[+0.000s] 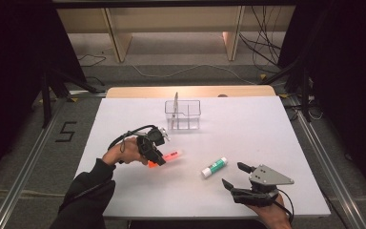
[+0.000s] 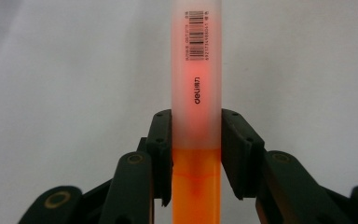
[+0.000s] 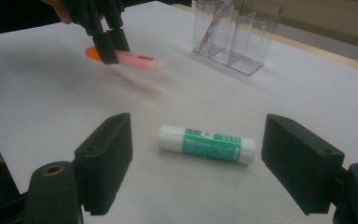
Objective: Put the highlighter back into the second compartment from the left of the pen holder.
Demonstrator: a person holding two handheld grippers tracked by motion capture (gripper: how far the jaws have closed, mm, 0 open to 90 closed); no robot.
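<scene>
We're clamping the orange highlighter [image 2: 196, 93] in the left gripper [image 1: 155, 153] fingers; keep it level heading to the organizer [image 1: 183, 114], right gripper [image 3: 200, 163] fingers gaping wide.

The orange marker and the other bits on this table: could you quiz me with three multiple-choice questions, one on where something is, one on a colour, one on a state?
1. Where does the glue stick lie?
A. inside the clear holder
B. flat on the white table, ahead of the right gripper
C. between the left gripper's jaws

2. What colour is the glue stick's label?
A. green
B. blue
C. black

3. How does the left gripper stand?
A. wide open over nothing
B. shut on the marker
C. shut on the clear holder

Answers: 1 B, it rests on the table in front of the open right gripper. 2 A, a green band shows between white ends. 3 B, both pads press the marker, far from the clear holder.
</scene>
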